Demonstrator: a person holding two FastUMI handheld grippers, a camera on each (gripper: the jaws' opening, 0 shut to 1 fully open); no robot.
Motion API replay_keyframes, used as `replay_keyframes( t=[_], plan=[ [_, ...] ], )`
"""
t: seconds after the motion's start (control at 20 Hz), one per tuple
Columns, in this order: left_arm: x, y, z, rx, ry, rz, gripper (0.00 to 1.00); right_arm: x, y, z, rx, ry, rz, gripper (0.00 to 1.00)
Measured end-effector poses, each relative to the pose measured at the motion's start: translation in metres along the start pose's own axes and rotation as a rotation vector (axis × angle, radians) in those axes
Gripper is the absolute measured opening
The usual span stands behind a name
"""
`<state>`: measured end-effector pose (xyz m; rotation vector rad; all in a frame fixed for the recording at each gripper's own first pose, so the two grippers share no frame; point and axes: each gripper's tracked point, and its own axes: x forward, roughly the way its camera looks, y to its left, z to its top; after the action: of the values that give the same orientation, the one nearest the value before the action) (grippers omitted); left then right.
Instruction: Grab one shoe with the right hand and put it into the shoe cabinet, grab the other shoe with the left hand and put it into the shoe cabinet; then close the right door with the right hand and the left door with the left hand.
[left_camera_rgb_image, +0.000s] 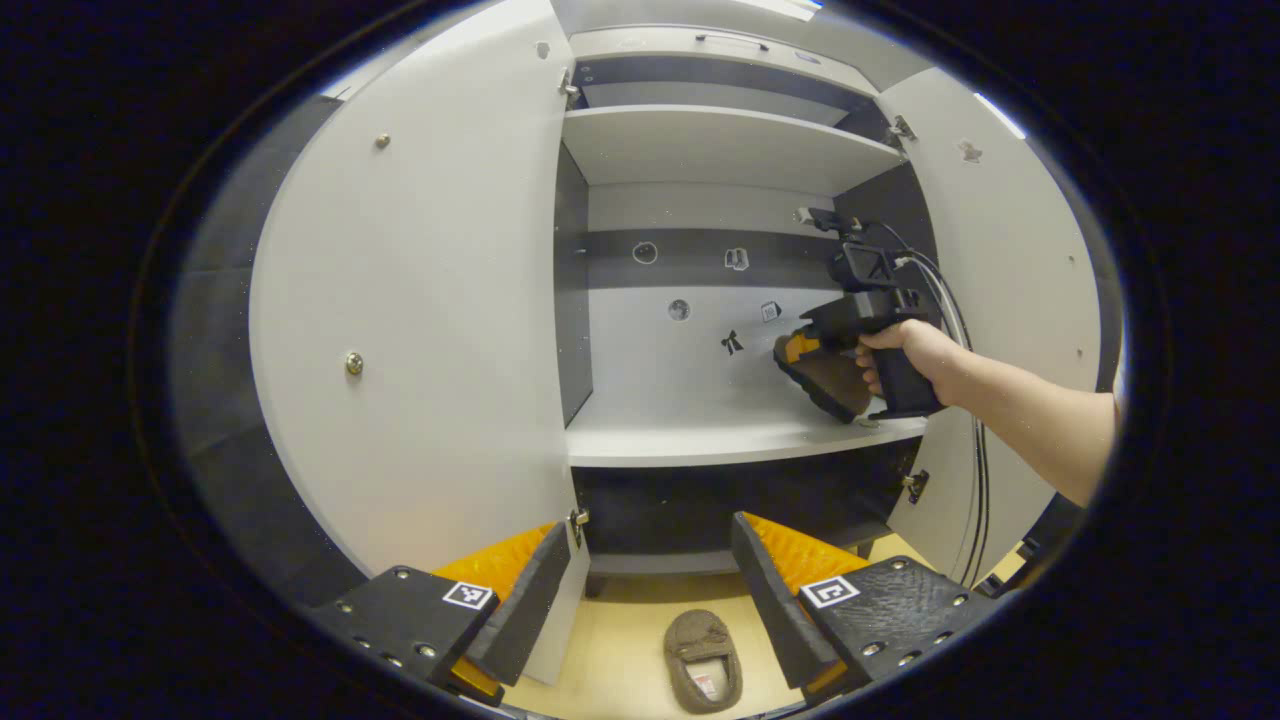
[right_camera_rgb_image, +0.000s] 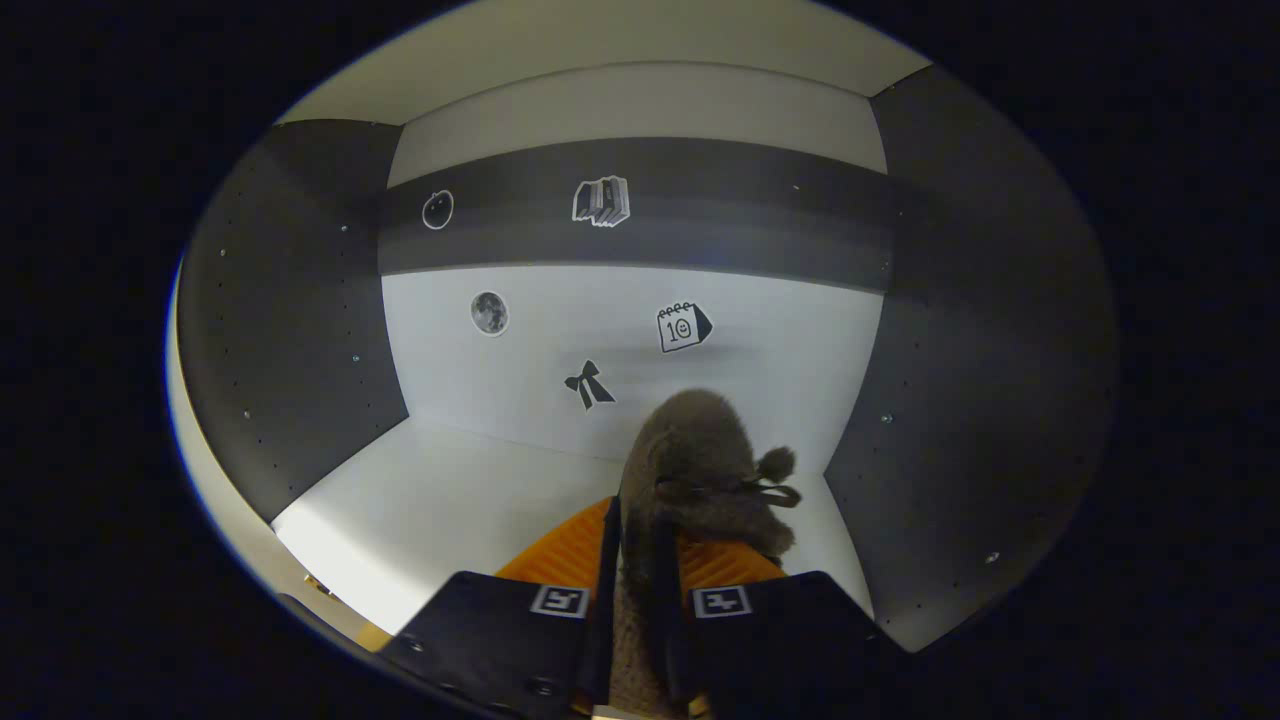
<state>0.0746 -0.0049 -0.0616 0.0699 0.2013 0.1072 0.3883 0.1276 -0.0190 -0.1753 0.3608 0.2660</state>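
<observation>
in the right gripper view my right gripper (right_camera_rgb_image: 640, 600) is clamped on a brown fuzzy shoe (right_camera_rgb_image: 695, 470), both fingers pressing its sides, toe pointing toward the back wall of the shoe cabinet (right_camera_rgb_image: 300, 300). the shoe has a small pompom on a lace at its right side. it sits over the white shelf (right_camera_rgb_image: 450, 500), toward the shelf's right rear corner, near the dark right wall. i cannot tell whether it touches the shelf.

in the left gripper view i see that same gripper farther off, held by a hand (left_camera_rgb_image: 905, 350), with the shoe tilted, sole showing, just above the right end of the shelf (left_camera_rgb_image: 700, 440). the left door (left_camera_rgb_image: 420, 330) and right door (left_camera_rgb_image: 1010, 270) both stand open.

my left gripper (left_camera_rgb_image: 650, 590) is spread wide with nothing between its fingers, low in front of the cabinet. the other shoe (left_camera_rgb_image: 703, 660) lies on the tan floor (left_camera_rgb_image: 620, 650) below, opening up, between my fingers in the view and in front of the cabinet's bottom edge.
</observation>
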Motion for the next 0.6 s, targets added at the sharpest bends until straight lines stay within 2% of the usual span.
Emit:
replay_keyframes(
  t=[0.05,0.2,0.3,0.45,0.5,0.6],
  plan=[
    [0.000,0.000,-0.001,-0.004,0.002,0.003,0.95,-0.002,0.008,-0.005,0.013,0.023,0.041,0.42],
    [0.003,-0.002,-0.015,-0.007,0.025,0.004,0.95,-0.015,0.021,-0.007,0.017,0.054,0.094,0.97],
    [0.002,-0.005,-0.023,-0.005,0.043,-0.003,0.95,-0.026,0.034,-0.012,0.018,0.096,0.142,0.95],
    [0.001,-0.003,-0.033,-0.001,0.056,-0.013,0.95,-0.044,0.029,-0.005,-0.030,0.075,0.110,0.96],
    [0.000,-0.002,-0.037,-0.001,0.061,-0.014,0.95,-0.049,0.025,-0.007,-0.036,0.086,0.097,0.94],
    [-0.001,0.001,-0.043,-0.005,0.067,-0.019,0.95,-0.062,0.025,-0.004,-0.023,0.075,0.096,0.96]
  ],
)
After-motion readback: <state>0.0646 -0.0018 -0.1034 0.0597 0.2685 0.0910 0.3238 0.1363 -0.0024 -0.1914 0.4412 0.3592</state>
